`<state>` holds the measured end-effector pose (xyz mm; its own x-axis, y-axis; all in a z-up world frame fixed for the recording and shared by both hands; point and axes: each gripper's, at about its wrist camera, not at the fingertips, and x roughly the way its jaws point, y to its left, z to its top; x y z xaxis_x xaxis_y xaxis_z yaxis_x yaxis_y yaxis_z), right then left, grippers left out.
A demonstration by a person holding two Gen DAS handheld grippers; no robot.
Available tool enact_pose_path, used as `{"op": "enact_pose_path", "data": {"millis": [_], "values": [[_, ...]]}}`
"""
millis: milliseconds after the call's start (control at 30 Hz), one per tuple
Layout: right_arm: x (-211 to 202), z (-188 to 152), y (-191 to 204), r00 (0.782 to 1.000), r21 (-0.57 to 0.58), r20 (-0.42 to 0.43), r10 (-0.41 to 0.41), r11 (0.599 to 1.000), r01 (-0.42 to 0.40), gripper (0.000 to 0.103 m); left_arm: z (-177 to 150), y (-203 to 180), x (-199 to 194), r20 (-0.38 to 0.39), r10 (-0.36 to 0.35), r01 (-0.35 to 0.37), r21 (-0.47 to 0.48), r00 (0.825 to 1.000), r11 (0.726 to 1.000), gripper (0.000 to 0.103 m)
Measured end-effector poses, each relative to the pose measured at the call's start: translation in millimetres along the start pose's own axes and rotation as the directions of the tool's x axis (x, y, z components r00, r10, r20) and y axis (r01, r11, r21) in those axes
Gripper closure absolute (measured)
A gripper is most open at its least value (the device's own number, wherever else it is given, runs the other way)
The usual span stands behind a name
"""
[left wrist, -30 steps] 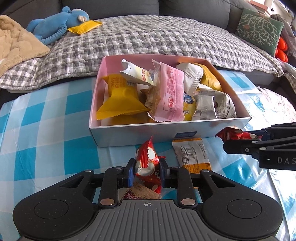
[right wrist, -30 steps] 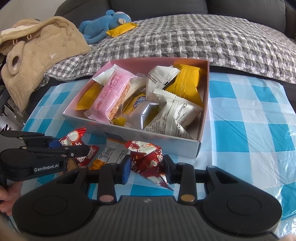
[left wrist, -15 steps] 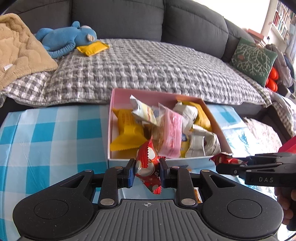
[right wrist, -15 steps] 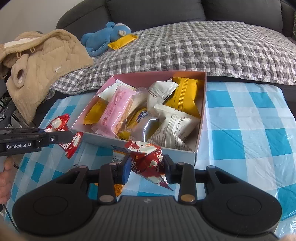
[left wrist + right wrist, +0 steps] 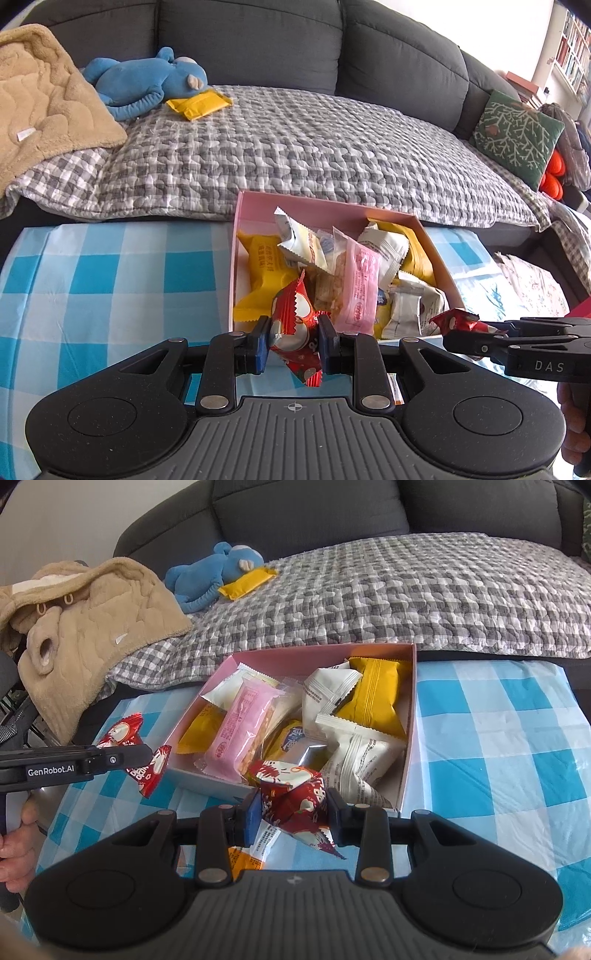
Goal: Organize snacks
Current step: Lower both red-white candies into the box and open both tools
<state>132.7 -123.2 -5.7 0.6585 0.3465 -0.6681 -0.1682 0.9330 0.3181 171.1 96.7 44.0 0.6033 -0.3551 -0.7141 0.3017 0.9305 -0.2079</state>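
Snacks fill the pink box (image 5: 255, 206) on the checked bench (image 5: 110, 273). The left hand-held gripper (image 5: 293, 341) is clamped on a red packet (image 5: 295, 332), held in front of the box's near wall. The right hand-held gripper (image 5: 291, 812) pinches a second red packet (image 5: 295, 794) over the box's near edge. An orange packet (image 5: 243, 856) lies on the bench below it.
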Motion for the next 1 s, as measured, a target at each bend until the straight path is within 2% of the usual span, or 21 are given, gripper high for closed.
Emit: {"op": "enact_pose_path", "data": {"millis": [333,733,1000], "values": [[12.0,11.3,6.4,1.000,-0.027,0.014,0.001,1.000,0.000,0.070,9.9,-7.6,23.0,0.006,0.026,-0.026,0.038,1.000,0.999,0.079],[38.0,20.3,22.4,1.000,-0.094,0.025,-0.010,0.996,0.013,0.070,12.1,2.8,48.9,0.000,0.043,-0.043,-0.002,0.999,0.999,0.078],[44.8,24.9,18.1,0.999,-0.056,0.045,-0.026,0.998,0.029,0.069,11.7,4.1,50.7,0.000,0.058,-0.058,0.005,0.998,0.998,0.076]]}}
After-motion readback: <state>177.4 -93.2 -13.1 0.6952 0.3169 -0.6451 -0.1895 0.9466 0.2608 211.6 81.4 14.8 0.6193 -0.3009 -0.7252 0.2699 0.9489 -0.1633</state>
